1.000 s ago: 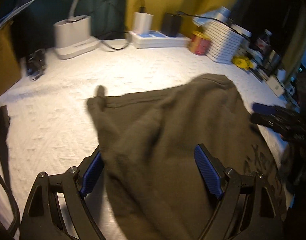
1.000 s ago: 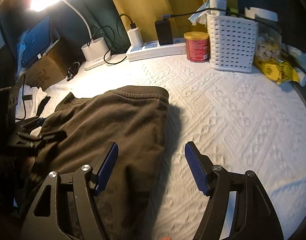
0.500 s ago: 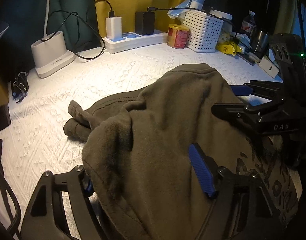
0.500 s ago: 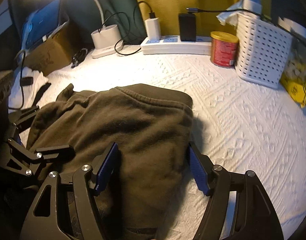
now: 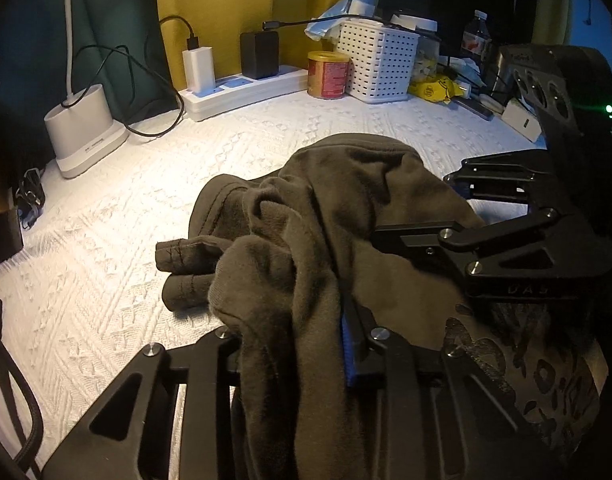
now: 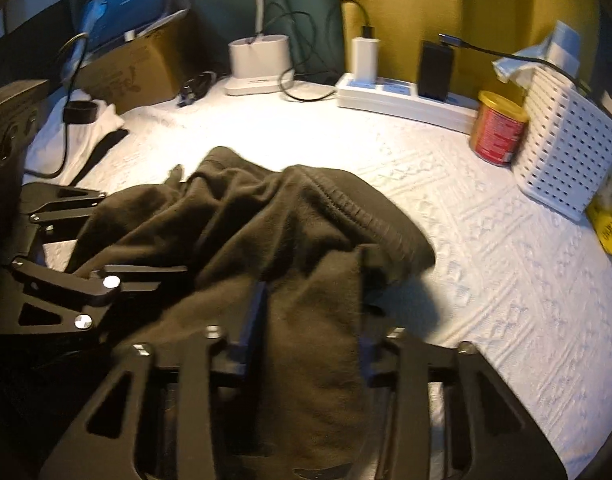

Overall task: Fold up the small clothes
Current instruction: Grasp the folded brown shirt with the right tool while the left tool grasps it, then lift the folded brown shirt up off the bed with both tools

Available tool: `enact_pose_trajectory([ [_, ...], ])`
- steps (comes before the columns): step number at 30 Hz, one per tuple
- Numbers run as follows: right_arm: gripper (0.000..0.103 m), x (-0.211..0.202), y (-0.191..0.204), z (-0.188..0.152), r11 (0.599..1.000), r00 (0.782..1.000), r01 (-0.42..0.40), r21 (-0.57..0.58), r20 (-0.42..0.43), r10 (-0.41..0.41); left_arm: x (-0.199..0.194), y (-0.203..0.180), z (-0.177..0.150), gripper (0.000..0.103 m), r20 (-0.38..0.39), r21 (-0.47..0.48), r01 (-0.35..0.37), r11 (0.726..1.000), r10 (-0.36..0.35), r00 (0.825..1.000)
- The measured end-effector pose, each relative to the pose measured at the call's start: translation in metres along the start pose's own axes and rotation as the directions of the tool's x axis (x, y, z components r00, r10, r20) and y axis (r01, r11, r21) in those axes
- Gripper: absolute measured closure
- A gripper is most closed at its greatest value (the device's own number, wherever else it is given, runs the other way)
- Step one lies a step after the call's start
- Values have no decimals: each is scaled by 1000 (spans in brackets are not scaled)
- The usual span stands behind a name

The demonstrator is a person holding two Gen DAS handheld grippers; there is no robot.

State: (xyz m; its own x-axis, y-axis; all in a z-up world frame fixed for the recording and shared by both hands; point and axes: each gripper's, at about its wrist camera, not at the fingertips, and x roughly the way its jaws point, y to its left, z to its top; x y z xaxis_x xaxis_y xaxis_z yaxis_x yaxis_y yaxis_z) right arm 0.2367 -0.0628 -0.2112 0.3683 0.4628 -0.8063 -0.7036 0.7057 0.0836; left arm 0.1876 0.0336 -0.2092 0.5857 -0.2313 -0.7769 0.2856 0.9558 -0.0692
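A dark olive-brown garment [image 5: 346, 208] lies bunched on the white textured cover [image 5: 126, 240], with a dark print [image 5: 546, 380] at its near right. In the left wrist view my left gripper [image 5: 294, 332] is closing on a gathered fold of it; one blue pad [image 5: 348, 344] presses the cloth and the other is buried. My right gripper [image 6: 312, 312] is closing too, with a thick fold pinched between its fingers. Each gripper shows in the other's view: the right gripper [image 5: 458, 220] at the garment's right edge, the left gripper [image 6: 106, 248] at its left edge.
Along the back stand a white lamp base [image 5: 82, 128], a power strip [image 5: 246, 88] with chargers and cables, a red can [image 5: 328, 74] and a white basket [image 5: 378, 60]. A cardboard box [image 6: 134, 68] sits far left, a yellow packet [image 6: 610, 216] far right.
Both grippers went from wide open over flat cloth to closed down on folds. The garment has been gathered and bunched up, and the two grippers have drawn nearer each other.
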Motion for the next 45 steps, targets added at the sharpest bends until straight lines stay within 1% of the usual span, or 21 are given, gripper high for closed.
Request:
enact_pose_trajectory([
  [3,80,-2,4,-1,1000,1000,-7,-8,3,7,-1,-1,0,78,6,-3,-5,1000,5,1000],
  [8,83,-7,11,-4,1000,1000,3,-16,6,-3,-6,-1,-1,78,16,-18,2,1000,-1,1000],
  [17,84,-26,22,-10,1000,999,14,-14,38,-14,-18,-6,-6,79,38,-43,15,999,-13,999],
  [23,84,-46,27,-10,1000,997,26,-11,79,-25,-33,-14,-6,79,77,-34,12,999,-9,997],
  [30,84,-71,34,-15,999,991,44,-11,126,-42,-51,-23,-12,80,141,-56,13,998,-5,990],
  [45,85,-126,60,-23,996,970,85,-25,232,-77,-94,-47,-20,81,253,-24,2,1000,4,968],
])
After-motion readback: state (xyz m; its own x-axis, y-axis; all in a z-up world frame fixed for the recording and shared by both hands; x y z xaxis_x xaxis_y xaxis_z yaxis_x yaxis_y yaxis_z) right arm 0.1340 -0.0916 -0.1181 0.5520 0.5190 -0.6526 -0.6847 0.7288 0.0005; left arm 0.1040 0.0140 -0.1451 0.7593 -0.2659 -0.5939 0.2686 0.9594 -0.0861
